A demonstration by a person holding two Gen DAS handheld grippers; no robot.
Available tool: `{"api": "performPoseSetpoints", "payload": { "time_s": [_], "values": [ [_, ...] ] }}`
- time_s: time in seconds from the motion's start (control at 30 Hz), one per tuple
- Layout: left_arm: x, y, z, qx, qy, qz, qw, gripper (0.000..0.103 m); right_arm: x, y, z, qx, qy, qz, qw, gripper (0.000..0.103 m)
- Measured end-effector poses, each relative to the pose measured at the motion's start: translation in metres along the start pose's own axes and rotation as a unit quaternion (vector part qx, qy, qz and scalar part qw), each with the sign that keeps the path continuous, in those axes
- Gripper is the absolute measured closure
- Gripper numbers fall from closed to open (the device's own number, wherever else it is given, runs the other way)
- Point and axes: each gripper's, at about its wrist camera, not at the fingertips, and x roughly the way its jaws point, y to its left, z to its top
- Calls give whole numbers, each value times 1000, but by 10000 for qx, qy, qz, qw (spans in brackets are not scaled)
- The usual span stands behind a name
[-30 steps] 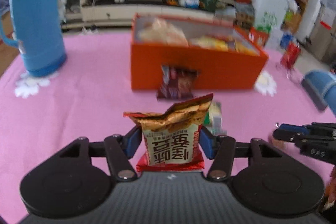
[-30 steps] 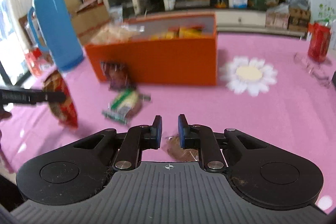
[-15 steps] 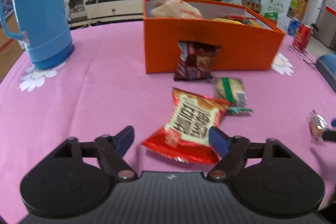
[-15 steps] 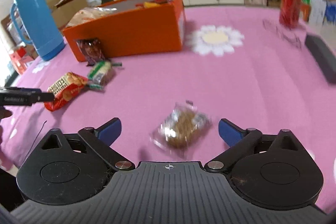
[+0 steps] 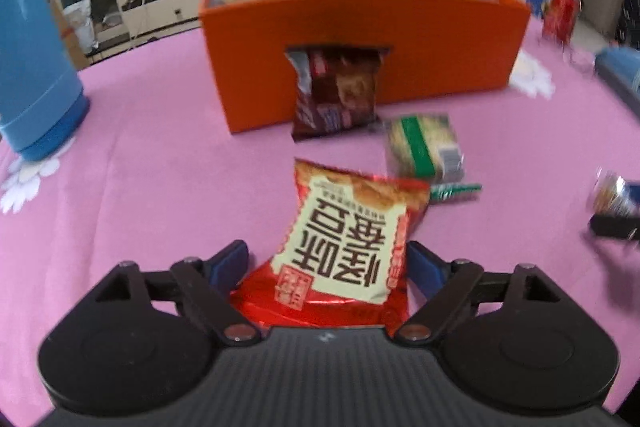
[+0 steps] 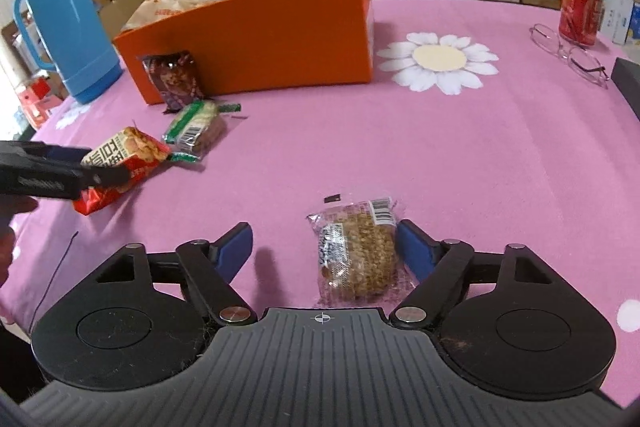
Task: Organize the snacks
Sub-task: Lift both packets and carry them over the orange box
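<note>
A red and cream snack bag [image 5: 344, 247] lies on the pink tablecloth between the open fingers of my left gripper [image 5: 328, 263]; it also shows in the right wrist view [image 6: 120, 163]. A clear-wrapped oat cookie [image 6: 356, 247] lies between the open fingers of my right gripper [image 6: 324, 247], close to the right finger. The orange box [image 5: 360, 39] holds several snacks. A dark brown packet [image 5: 336, 91] leans on its front. A green-striped packet [image 5: 424, 147] lies beside it.
A blue thermos [image 6: 64, 15] stands left of the box. A red can [image 6: 580, 7] and glasses [image 6: 572, 55] sit at the far right. A dark object [image 6: 628, 75] lies at the right table edge. Shelves and clutter fill the room behind.
Both grippers opened and let go: the red bag and the cookie now lie on the cloth. Both grippers have since moved closer around their snacks.
</note>
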Motion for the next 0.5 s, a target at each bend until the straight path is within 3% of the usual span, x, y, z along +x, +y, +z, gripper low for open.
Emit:
{"api": "performPoseSetpoints", "payload": {
  "time_s": [0.17, 0.2, 0.23, 0.27, 0.3, 0.4, 0.5],
  "values": [
    [1, -10, 0, 414, -123, -11, 9991, 16, -2, -2, 0, 45, 5, -10, 10000, 36],
    [1, -9, 1, 332, -103, -30, 9994, 23, -1, -1, 0, 6, -1, -25, 10000, 36],
    [0, -6, 2, 196, -105, -82, 9997, 39, -1, -1, 0, -45, -16, -69, 10000, 48],
    [-1, -2, 3, -3, -73, -192, 9998, 43, -2, 0, -1, -101, -46, -148, 9998, 77],
    [-3, 1, 3, -151, -73, -190, 9997, 44, -3, 0, -1, -170, -77, -282, 9994, 85],
    [-14, 8, -2, -342, -177, 0, 9993, 44, -10, -11, -2, 144, -105, -7, 9998, 88],
    [-25, 19, -5, -675, -194, -105, 9975, 44, -21, -10, -1, 123, -328, 50, 9994, 88]
  ]
}}
